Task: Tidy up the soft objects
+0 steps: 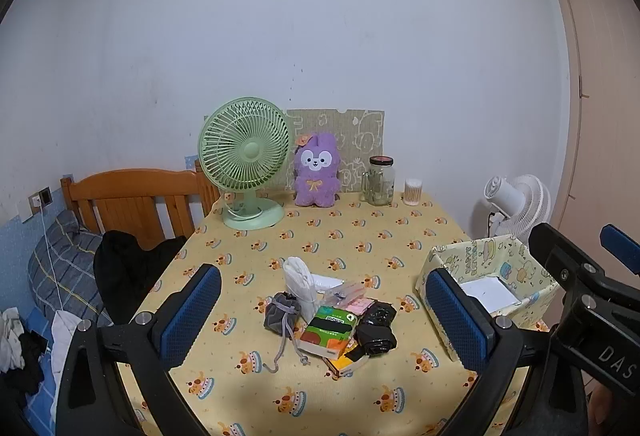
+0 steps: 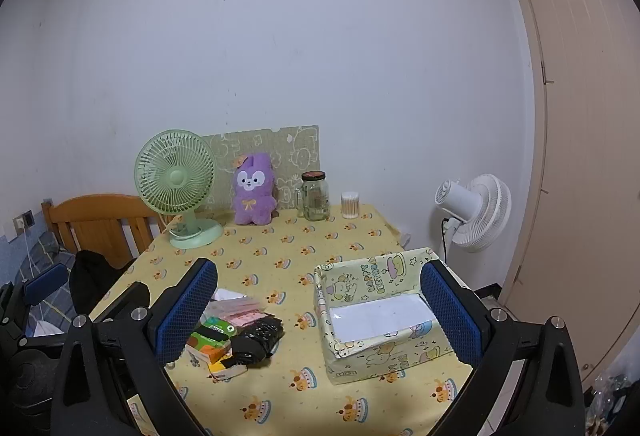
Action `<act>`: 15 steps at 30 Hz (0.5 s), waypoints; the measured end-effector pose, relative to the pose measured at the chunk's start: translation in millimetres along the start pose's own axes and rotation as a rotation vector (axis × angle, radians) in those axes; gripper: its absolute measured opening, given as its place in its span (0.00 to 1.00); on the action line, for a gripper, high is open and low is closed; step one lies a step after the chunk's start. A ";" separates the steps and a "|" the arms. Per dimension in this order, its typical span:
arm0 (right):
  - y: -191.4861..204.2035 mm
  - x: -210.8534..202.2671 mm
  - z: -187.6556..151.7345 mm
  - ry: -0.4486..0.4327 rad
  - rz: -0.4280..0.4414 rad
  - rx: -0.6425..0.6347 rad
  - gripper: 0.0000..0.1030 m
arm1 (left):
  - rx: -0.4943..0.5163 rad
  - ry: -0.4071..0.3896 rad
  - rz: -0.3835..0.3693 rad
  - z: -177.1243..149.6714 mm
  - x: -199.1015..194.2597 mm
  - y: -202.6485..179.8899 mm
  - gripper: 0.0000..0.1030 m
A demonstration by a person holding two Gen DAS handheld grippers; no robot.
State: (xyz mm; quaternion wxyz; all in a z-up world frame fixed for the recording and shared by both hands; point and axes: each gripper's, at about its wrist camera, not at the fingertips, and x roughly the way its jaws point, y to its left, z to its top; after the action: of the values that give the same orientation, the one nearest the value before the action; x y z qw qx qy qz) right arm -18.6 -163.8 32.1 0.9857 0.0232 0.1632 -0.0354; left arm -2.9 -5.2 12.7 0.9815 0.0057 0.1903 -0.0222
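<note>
A pile of soft things lies mid-table: a grey drawstring pouch [image 1: 281, 314], a white folded cloth [image 1: 299, 282], a green tissue pack [image 1: 330, 330], a black plastic bag [image 1: 376, 328] and pink packets [image 1: 352, 298]. The pile also shows in the right wrist view, with the black bag [image 2: 256, 338] and tissue pack [image 2: 212, 338]. A patterned open box [image 2: 380, 320] stands to the right, with only white paper on its floor. My left gripper [image 1: 324, 316] is open above the near side of the pile. My right gripper [image 2: 316, 312] is open, between pile and box.
A green desk fan [image 1: 244, 159], a purple plush rabbit [image 1: 316, 171], a glass jar [image 1: 378, 181] and a cotton swab pot [image 1: 413, 191] stand along the table's back edge. A white floor fan [image 2: 476, 209] is at the right, a bed [image 1: 60, 276] at the left.
</note>
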 end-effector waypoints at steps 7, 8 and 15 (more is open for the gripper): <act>-1.1 -2.5 -0.2 -0.006 0.001 0.003 1.00 | 0.000 -0.012 0.003 -1.2 -3.9 0.5 0.99; -1.0 -2.4 -0.2 -0.006 0.000 0.003 1.00 | -0.001 -0.013 0.002 -0.9 -4.1 0.7 0.99; 0.9 -5.0 -0.9 -0.011 -0.008 -0.003 1.00 | 0.001 -0.013 0.002 -1.4 -5.3 2.0 0.99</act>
State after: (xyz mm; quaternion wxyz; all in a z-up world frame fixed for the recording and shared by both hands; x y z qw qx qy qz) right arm -23.5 -162.5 32.9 0.9865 0.0209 0.1578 -0.0390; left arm -8.2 -2.9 13.4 0.9827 0.0064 0.1837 -0.0216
